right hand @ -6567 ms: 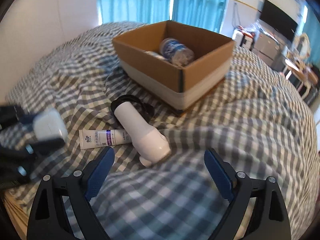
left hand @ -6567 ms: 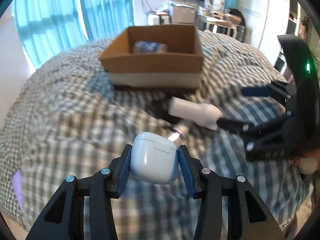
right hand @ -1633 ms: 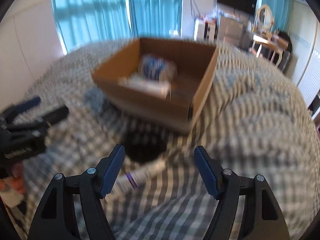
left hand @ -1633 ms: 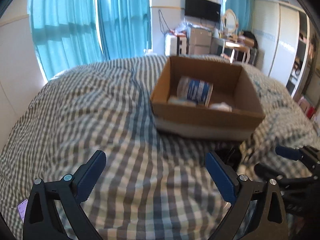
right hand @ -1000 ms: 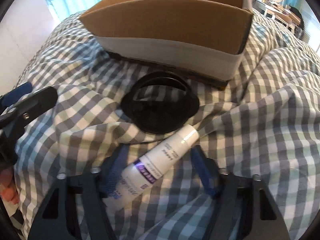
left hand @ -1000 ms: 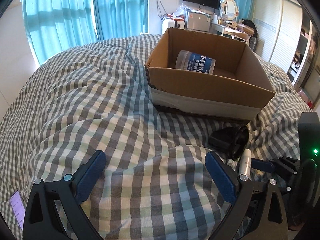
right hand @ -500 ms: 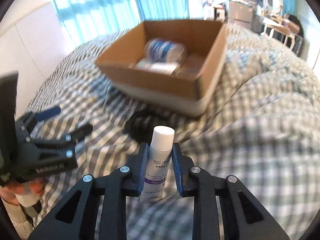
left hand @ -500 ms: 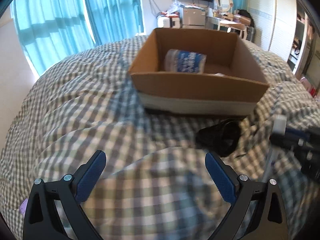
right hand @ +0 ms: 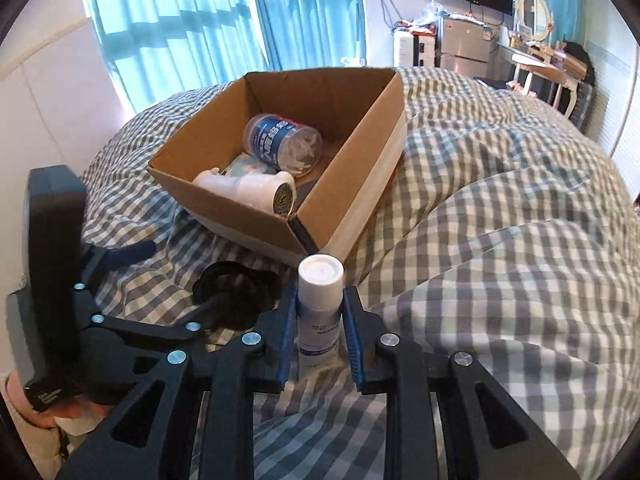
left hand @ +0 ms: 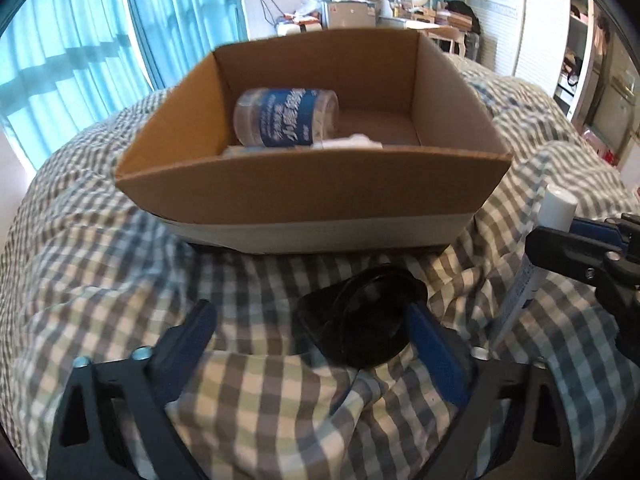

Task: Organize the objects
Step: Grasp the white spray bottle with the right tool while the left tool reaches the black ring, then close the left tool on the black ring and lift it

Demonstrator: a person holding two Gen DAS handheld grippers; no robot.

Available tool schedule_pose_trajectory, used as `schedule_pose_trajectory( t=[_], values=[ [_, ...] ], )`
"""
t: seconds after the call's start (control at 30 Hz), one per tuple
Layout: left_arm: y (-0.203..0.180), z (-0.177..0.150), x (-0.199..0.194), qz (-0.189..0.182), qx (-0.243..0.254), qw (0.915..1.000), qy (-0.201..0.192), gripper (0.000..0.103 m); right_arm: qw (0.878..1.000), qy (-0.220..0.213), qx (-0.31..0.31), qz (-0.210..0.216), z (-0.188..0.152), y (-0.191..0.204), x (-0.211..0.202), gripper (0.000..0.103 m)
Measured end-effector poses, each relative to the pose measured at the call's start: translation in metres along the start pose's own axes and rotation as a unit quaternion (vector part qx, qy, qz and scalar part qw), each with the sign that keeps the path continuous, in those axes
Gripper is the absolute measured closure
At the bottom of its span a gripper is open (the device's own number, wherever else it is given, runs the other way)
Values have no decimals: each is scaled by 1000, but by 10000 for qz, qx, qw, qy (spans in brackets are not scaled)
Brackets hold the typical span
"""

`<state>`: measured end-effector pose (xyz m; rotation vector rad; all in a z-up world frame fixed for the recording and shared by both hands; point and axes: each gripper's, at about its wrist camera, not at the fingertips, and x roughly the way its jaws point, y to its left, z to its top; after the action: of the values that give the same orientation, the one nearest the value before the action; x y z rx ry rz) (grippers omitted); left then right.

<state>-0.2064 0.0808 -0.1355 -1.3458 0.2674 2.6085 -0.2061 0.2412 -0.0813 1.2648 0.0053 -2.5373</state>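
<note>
My right gripper (right hand: 319, 312) is shut on a white tube (right hand: 321, 300), cap up, held above the checked bedcover short of the cardboard box (right hand: 352, 208). The tube also shows at the right of the left wrist view (left hand: 552, 216). My left gripper (left hand: 312, 332) is open, and a black round object (left hand: 368, 316) lies on the cover between its fingers, nearer the right one. The box (left hand: 312, 196) holds a clear jar with a blue label (left hand: 286, 116) and a white device (right hand: 248, 188).
The box stands in the middle of a rumpled checked bedcover (right hand: 500, 220). Blue curtains (right hand: 200, 20) hang behind it. A desk, a mirror and a TV stand at the far right of the room (right hand: 532, 52).
My right gripper closed on the white tube and lifted it off the cover. My left gripper moved down and forward around the black round object.
</note>
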Motion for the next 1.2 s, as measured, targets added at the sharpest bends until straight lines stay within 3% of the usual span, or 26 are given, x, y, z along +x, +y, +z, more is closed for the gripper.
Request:
schedule_pose_trajectory(
  t=[0.07, 0.13, 0.17, 0.23, 0.53, 0.73, 1.0, 1.1, 1.2],
  values=[
    [0, 0, 9, -68, -23, 9999, 142, 36, 10000, -5, 22, 39, 0, -2, 3, 81],
    [2, 0, 18, -203, -94, 9993, 297, 47, 10000, 0, 37, 62, -1, -2, 4, 81],
    [3, 0, 21, -260, -131, 9989, 367, 61, 10000, -2, 43, 67, -2, -3, 5, 81],
    [4, 0, 24, -304, -151, 9985, 422, 71, 10000, -1, 46, 73, -2, -3, 5, 81],
    [11, 1, -5, -217, -268, 9993, 108, 88, 10000, -29, -16, -32, -4, 1, 3, 81],
    [17, -4, -33, -199, -310, 9992, -164, 96, 9997, -134, -135, -173, -4, 9, -11, 81],
    [19, -4, -51, -317, -345, 9981, -398, 98, 9986, -395, -239, -266, -1, 20, -40, 81],
    [18, -5, -47, -235, -365, 9984, -354, 93, 9984, -424, -240, -279, 0, 21, -44, 81],
    [20, -7, -31, -302, -467, 9984, -121, 74, 9985, -411, -240, -258, -1, 19, -43, 81]
  ],
)
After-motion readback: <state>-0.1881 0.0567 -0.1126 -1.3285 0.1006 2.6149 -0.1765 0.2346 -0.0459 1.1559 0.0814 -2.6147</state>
